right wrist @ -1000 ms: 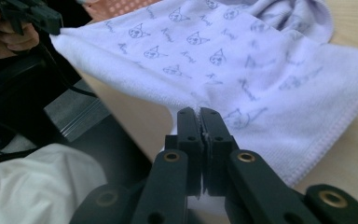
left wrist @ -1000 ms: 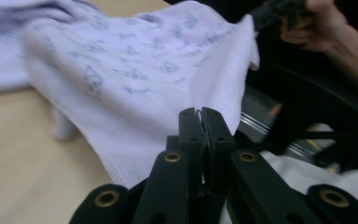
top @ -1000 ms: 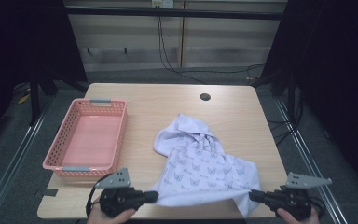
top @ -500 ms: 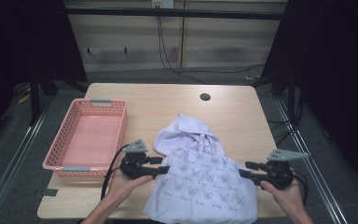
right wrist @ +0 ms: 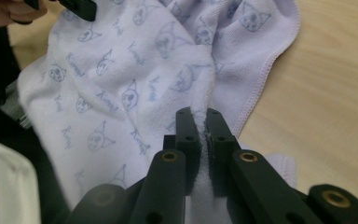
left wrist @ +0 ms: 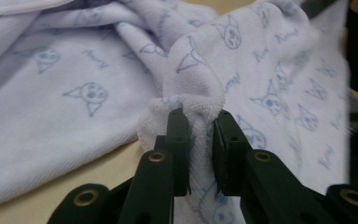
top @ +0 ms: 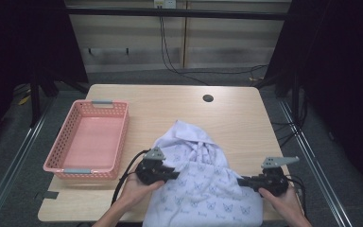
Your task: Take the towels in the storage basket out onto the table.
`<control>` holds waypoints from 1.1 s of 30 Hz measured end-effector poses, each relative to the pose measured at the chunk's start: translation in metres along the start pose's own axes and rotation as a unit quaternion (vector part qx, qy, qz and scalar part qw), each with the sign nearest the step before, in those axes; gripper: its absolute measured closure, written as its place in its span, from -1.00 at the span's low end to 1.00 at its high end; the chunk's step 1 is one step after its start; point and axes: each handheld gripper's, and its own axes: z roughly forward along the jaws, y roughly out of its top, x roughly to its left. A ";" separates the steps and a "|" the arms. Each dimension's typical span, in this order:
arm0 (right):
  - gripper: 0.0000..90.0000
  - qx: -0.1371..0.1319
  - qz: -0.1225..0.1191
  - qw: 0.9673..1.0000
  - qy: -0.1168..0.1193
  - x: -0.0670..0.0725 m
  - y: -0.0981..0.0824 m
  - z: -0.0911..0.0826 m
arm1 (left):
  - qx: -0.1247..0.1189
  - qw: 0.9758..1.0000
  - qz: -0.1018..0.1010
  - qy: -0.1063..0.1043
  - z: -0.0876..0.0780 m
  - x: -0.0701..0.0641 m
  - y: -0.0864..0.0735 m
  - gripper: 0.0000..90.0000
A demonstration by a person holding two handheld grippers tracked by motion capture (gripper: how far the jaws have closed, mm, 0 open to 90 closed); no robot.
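Wooden table [top: 236, 118] carries the lilac towel [top: 203, 189] at its near edge; left gripper [top: 172, 174] and right gripper [top: 242, 181], jaws just closing, each pinch a fold.

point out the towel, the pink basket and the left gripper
towel [top: 208, 189], high view, middle of the printed cloth
pink basket [top: 118, 137], high view, right wall
left gripper [left wrist: 200, 126], left gripper view, between the jaw tips

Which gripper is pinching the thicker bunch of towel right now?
The left gripper: a fat gathered fold of the towel bulges between its jaws. The right gripper clamps only a thin edge of cloth, with its jaws nearly together.
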 end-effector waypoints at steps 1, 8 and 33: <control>0.93 0.001 -0.003 1.000 0.007 0.008 -0.007 -0.004 | 0.005 1.000 0.005 -0.004 -0.005 -0.005 -0.005 0.71; 0.74 0.056 -0.033 0.997 0.044 0.051 -0.031 -0.009 | -0.012 0.998 -0.018 -0.051 -0.033 -0.026 -0.040 0.19; 0.95 0.067 -0.085 0.993 -0.038 0.005 0.051 0.108 | 0.015 0.999 -0.029 0.034 0.010 0.008 -0.022 0.06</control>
